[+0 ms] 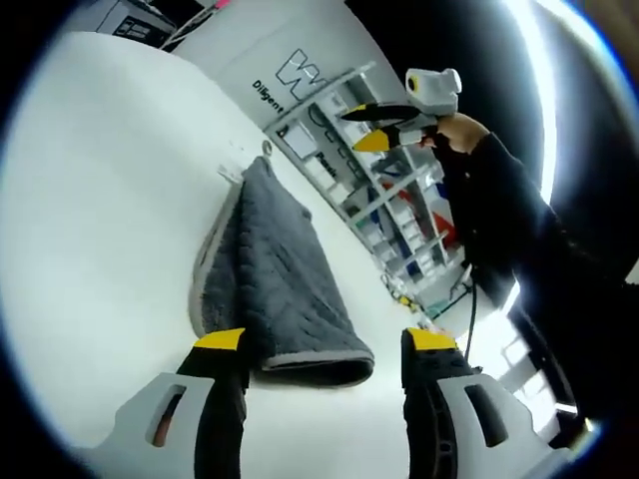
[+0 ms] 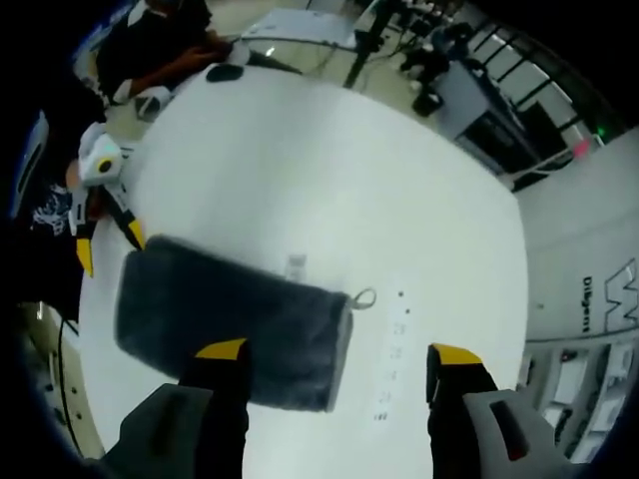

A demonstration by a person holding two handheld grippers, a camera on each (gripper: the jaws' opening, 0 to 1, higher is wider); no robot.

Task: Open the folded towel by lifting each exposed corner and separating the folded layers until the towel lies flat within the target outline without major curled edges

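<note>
Dark grey towel, folded oblong, flat on white table

A: How are the grippers built?
B: Black jaws tipped yellow on grey bodies are seen on the left gripper and right gripper.
A: And the clothing?
B: A black sleeve is worn, at two o'clock.

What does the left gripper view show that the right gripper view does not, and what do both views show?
Left gripper view: shelving beyond the table and the arm that holds the right gripper, its jaws apart.

Right gripper view: small printed marks on the table beside the towel, and a person at the far edge.

Both views: the grey towel, folded, on the white table, with a hanging loop at one end. The left gripper is open and holds nothing.
</note>
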